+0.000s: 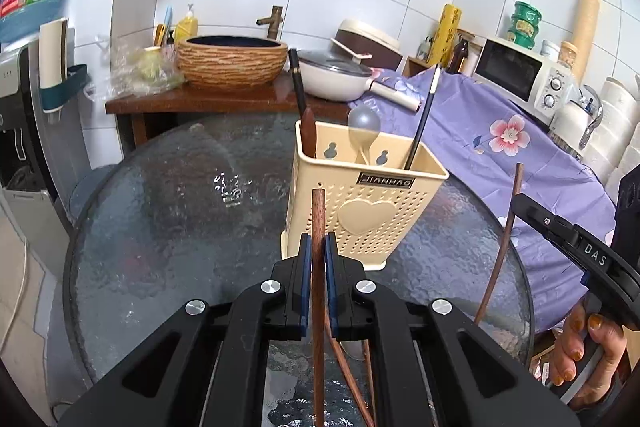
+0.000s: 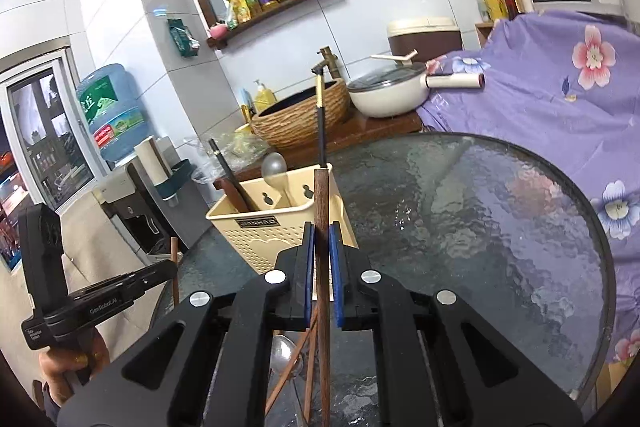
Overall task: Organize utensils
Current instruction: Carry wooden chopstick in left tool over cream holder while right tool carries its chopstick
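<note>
Two tools, left tool [image 1: 319, 259] and right tool [image 2: 322, 247], each clamp a brown chopstick [image 1: 318, 223] upright.

Bright, even indoor light, glare on the glass table [image 1: 168, 187], strong fisheye bending and dark vignetted corners.

Glass table [image 1: 168, 211] — holder [image 1: 360, 203], spoon [image 2: 282, 351].

The left gripper [image 1: 318, 251] and the right gripper [image 2: 321, 239] are each clamped on a brown chopstick [image 1: 319, 227], raised before the utensil holder [image 1: 360, 195].
</note>
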Action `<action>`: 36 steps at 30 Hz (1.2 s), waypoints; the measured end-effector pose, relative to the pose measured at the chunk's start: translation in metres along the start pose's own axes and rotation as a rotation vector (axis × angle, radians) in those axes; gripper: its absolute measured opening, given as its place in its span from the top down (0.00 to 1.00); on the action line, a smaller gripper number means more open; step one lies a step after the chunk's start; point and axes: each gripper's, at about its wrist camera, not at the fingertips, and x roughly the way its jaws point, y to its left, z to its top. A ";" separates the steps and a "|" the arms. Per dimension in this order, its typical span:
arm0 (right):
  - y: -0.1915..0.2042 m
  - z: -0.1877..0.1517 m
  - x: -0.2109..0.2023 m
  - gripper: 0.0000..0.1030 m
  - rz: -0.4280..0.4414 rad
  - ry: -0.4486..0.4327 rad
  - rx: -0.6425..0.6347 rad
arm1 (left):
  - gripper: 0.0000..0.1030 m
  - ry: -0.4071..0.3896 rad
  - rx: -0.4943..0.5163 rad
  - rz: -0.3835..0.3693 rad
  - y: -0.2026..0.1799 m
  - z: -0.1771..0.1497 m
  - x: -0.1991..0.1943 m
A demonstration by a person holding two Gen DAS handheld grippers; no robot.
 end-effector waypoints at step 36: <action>0.070 0.085 -0.046 0.92 0.108 -0.041 -0.192 | 0.94 -0.185 0.066 -0.081 -0.023 0.075 -0.077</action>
